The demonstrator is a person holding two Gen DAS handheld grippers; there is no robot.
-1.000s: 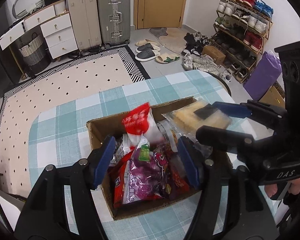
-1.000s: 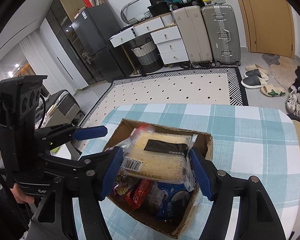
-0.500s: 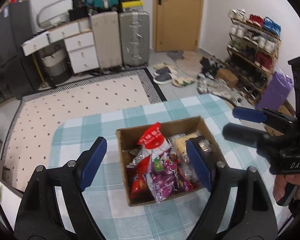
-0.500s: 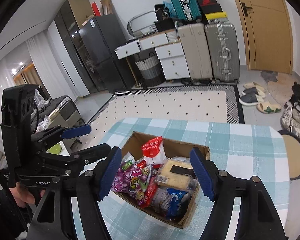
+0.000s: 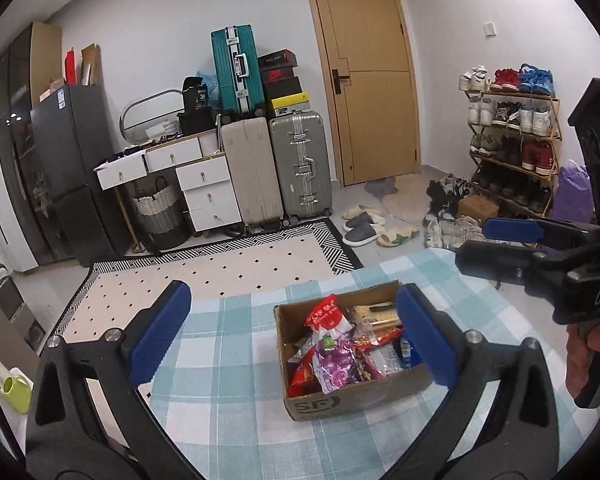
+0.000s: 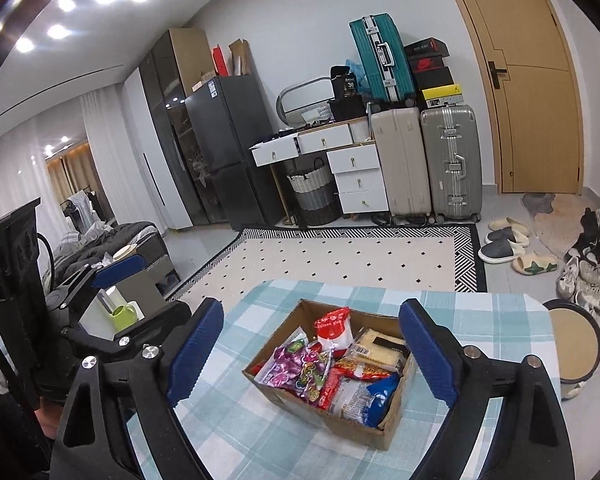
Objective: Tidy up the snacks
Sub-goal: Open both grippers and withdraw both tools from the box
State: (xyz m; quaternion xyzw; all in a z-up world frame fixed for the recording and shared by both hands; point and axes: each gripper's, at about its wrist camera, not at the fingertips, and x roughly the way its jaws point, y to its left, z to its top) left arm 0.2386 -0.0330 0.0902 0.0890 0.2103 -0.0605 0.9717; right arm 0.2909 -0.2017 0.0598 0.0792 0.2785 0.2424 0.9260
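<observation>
An open cardboard box (image 5: 340,400) (image 6: 324,412) full of snacks stands on the teal checked table (image 5: 228,360). In it lie a red-and-white bag (image 5: 327,320), a purple bag (image 5: 336,360), a yellow cracker pack (image 6: 380,350) and a blue pack (image 6: 382,394). My left gripper (image 5: 292,294) hovers above and behind the box, jaws opening wide, nothing held between them. My right gripper (image 6: 311,308) also hangs raised over the box, jaws opening, empty. Each gripper shows in the other's view, the right gripper (image 5: 476,244) at the right edge and the left gripper (image 6: 156,284) at the left edge.
A person's hand (image 5: 596,344) holds the right gripper. A round stool (image 6: 572,344) stands right of the table. A green mug (image 6: 124,316) sits on a low stand at the left. Beyond lie a dotted rug (image 6: 340,256), suitcases and a shoe rack (image 5: 512,152).
Both grippers rose and drew back from the box while their jaws widened. The purple bag and the cracker pack, between the jaws a second ago, now lie in the box.
</observation>
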